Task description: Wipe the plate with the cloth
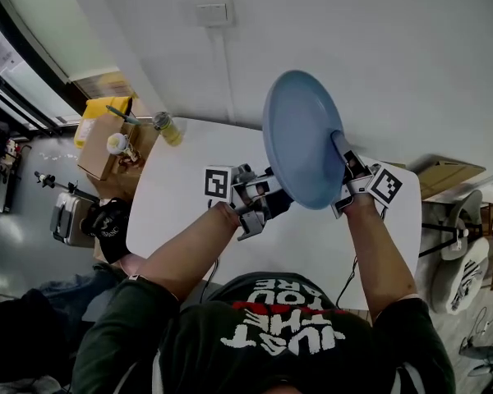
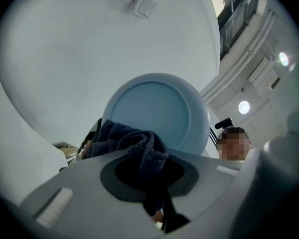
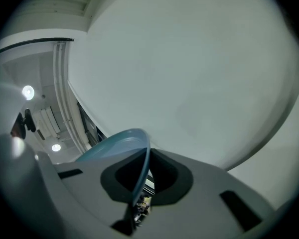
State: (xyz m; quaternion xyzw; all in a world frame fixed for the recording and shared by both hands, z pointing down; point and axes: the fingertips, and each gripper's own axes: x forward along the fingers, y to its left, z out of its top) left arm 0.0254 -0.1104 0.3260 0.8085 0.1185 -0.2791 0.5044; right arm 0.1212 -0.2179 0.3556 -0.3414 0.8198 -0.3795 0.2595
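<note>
Nearest to the camera is the person's dark T-shirt point(image 1: 255, 335), and both forearms reach from it towards 12 o'clock over a white table point(image 1: 181, 212). At about 1 o'clock from the middle of the head view the right gripper point(image 1: 343, 158) carries a light blue plate point(image 1: 300, 138). Its jaws are pressed together on the rim at about 4 o'clock of the plate, and the right gripper view shows the thin edge running between them. The plate stands almost on its edge, well above the table. I judge it is held so to turn one broad face towards the other tool, while the grip on the rim leaves that face free. The left gripper point(image 1: 271, 202) comes to the plate from about 8 o'clock, with its jaws pinching a bunched dark blue cloth point(image 2: 134, 146). A thick fold sticks out past the jaws, probably so that soft fabric meets the plate and not the hard jaws. In the left gripper view the cloth covers the lower rim at about 7 o'clock, but I cannot tell if it touches. At 10 o'clock, beside the table, a cardboard box point(image 1: 99, 150) stands well apart.
</note>
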